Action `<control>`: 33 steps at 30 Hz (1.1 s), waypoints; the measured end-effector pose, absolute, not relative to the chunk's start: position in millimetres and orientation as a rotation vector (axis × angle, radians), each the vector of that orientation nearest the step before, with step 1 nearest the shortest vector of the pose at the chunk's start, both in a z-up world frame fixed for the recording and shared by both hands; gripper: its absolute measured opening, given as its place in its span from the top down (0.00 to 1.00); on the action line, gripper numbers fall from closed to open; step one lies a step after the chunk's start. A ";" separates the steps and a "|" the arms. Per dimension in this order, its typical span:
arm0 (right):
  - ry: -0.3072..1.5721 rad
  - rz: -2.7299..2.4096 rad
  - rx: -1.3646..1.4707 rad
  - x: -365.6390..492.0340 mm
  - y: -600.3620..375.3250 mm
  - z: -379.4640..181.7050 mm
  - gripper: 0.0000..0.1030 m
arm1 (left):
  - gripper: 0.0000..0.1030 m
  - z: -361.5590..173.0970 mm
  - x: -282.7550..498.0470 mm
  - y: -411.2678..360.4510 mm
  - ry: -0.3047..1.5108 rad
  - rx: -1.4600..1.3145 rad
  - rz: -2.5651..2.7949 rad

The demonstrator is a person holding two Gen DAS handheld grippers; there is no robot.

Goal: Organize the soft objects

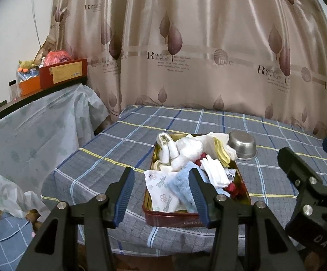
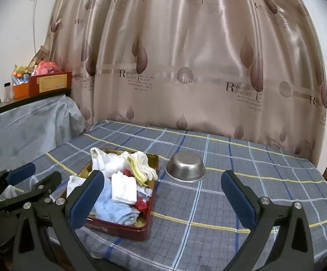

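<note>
**Hovering over a brimming tin, nothing gripped**

Hanging spread and empty at the near edge of the plaid-covered table: left hand-held gripper, blue pads framing the front corner of the dark red rectangular metal tin. Holding off to the right, jaws likewise wide apart and carrying nothing: right hand-held gripper, aimed at bare cloth between the tin and the upturned stainless steel bowl.

Sitting heaped inside the tin: light blue fluffy towel, folded white cloth, white printed cloth draping over the near-left rim, yellow-trimmed white socks, a scrap of red fabric.

Looking risky from here: pile mounding above the rim, pieces overlapping, so pinching one layer likely dragging a neighbour out onto the table. Closing too deep on the towel possibly catching the tin's wall and tipping or sliding the whole tin toward the near table edge. Printed cloth already overhanging, so liable to slip off with any nudge. Both hand-held grippers close together near the tin, so risking a knock between them.
</note>
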State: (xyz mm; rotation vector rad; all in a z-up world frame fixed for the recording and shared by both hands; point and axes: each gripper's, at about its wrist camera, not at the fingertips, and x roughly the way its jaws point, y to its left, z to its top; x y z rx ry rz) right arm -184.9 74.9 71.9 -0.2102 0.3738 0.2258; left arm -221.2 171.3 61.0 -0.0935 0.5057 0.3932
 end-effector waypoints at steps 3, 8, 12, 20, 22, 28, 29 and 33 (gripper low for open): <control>0.380 0.225 -0.213 -184.9 76.0 71.0 0.00 | 0.50 60.3 -220.6 171.2 0.506 -0.096 0.389; 0.382 0.230 -0.208 -184.2 76.0 69.9 0.00 | 0.50 58.0 -218.0 172.3 0.522 -0.102 0.385; 0.384 0.228 -0.209 -184.4 76.4 68.7 0.00 | 0.50 57.1 -216.6 174.1 0.533 -0.104 0.383; 0.390 0.226 -0.212 -184.8 77.2 67.1 0.00 | 0.50 55.4 -215.4 176.6 0.542 -0.113 0.391; 0.391 0.230 -0.210 -185.9 77.8 64.9 0.00 | 0.50 54.9 -215.3 177.3 0.543 -0.115 0.391; 0.397 0.237 -0.218 -187.9 81.1 61.8 0.00 | 0.50 54.4 -215.5 177.0 0.544 -0.115 0.395; 0.398 0.239 -0.217 -187.0 81.0 62.3 0.00 | 0.50 54.4 -215.5 177.1 0.544 -0.117 0.393; 0.400 0.240 -0.215 -188.5 81.7 61.9 0.00 | 0.50 54.2 -216.2 178.5 0.544 -0.120 0.392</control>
